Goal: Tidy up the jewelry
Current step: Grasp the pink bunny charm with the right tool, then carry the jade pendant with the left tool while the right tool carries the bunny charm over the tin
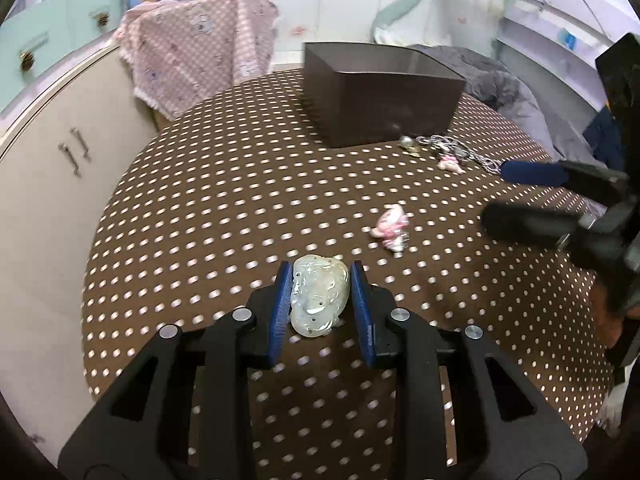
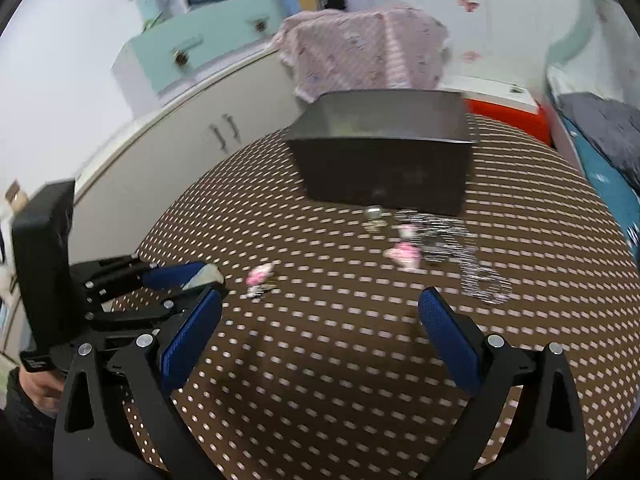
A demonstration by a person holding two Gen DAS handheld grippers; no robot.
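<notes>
Left wrist view: the left gripper (image 1: 318,280) brackets a pale jade pendant (image 1: 319,295), its blue pads at either flank; whether they grip the stone or merely stand against it cannot be told, nor whether it is lifted off the dotted table (image 1: 208,216). Ahead and to the right lies a pink charm (image 1: 390,227); farther ahead, just before the dark box (image 1: 380,92), sit a small bell (image 1: 408,143), a second pink charm (image 1: 450,163) and a silver chain (image 1: 460,150). The box's inside is hidden, so judging by the pieces still on the table, most of the sorting remains.

Right wrist view: the right gripper (image 2: 320,312) hangs released, jaws wide apart and empty, above the table (image 2: 320,360). The chain (image 2: 476,276) lies just ahead to its right, the charms and bell beyond, the box (image 2: 384,168) farthest. To its left, the left gripper (image 2: 200,280) frames the pendant (image 2: 206,274). No brand, label or writing is legible in either view.
</notes>
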